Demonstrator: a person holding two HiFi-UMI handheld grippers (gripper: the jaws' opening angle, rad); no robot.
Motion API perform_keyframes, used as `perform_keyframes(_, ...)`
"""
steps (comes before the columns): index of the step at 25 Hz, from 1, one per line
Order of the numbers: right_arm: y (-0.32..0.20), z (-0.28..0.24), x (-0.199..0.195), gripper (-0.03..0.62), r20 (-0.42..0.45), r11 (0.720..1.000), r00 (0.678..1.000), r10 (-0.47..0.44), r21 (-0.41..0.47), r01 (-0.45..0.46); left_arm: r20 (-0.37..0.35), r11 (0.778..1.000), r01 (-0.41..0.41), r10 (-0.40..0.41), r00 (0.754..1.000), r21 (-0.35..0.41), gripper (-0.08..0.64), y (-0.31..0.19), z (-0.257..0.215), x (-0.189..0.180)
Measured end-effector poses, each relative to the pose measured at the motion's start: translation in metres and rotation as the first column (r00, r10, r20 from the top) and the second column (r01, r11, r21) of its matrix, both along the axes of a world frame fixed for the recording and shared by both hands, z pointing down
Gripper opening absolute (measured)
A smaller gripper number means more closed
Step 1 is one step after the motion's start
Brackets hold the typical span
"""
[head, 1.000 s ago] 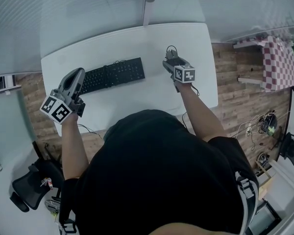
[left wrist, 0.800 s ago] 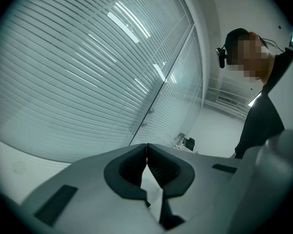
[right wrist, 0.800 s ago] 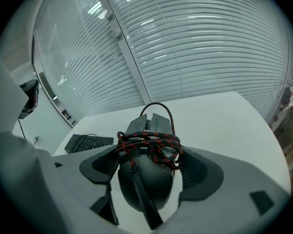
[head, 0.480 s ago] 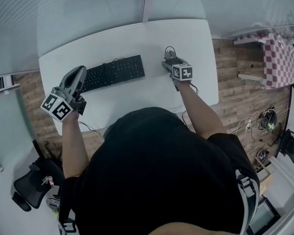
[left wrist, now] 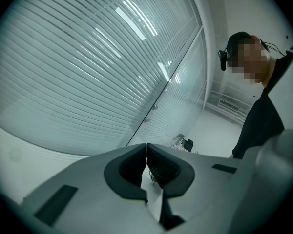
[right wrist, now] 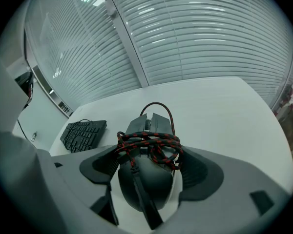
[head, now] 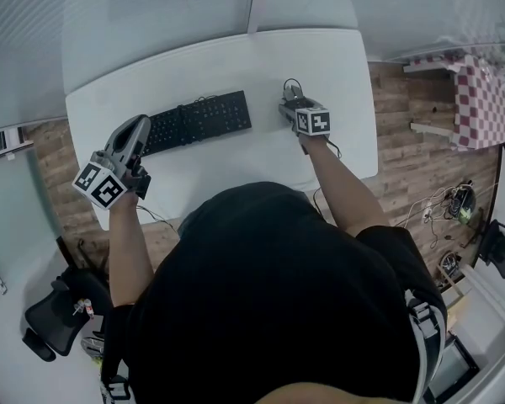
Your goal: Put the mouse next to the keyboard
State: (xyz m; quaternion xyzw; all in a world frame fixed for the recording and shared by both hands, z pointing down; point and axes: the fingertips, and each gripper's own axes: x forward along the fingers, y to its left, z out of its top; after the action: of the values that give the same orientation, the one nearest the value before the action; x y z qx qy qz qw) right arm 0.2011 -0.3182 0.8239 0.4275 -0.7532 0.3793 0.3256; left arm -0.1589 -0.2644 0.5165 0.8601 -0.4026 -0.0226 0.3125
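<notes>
Right of the keyboard (head: 198, 123), the right gripper (right wrist: 147, 165) is pinching the cable-wrapped mouse (right wrist: 145, 182), which should be set down level, nearer it.

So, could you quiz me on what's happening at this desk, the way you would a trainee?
1. True or false: the left tongs are shut with nothing between them.
2. What do the right tongs grip? A) a white mug; B) a black computer mouse wound in red-and-black braided cable; C) a pen.
3. Fill in: the black keyboard lies on the white ___.
Key: 1 true; 2 B; 3 table.
</notes>
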Motion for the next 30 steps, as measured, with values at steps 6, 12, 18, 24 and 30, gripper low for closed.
perform_keyframes(6,0.000,0.004,0.000,0.411,-0.017,1.000,1.000,-0.001,-0.019,0.001,-0.005,1.000,-0.004,0.004,1.000,-0.010,0.023,-0.001,0.002,0.004)
perform_keyframes(12,-0.003,0.010,-0.013,0.411,-0.039,0.999,0.999,0.005,-0.033,-0.006,-0.014,1.000,-0.009,0.009,1.000,-0.021,0.023,0.000,0.009,-0.007)
perform_keyframes(18,-0.007,0.015,-0.006,0.411,-0.056,0.998,0.998,0.022,-0.050,-0.025,-0.014,1.000,-0.007,0.006,1.000,-0.026,0.023,-0.003,0.011,-0.005)
perform_keyframes(24,-0.006,0.019,-0.005,0.411,-0.067,0.998,0.998,0.021,-0.052,-0.024,-0.016,0.999,-0.010,0.009,1.000,-0.031,0.023,-0.001,0.015,-0.003)
perform_keyframes(30,-0.006,0.021,-0.005,0.411,-0.102,0.999,0.995,0.005,-0.050,-0.010,-0.017,0.999,-0.007,0.006,1.000,-0.033,0.023,-0.001,0.016,-0.004)
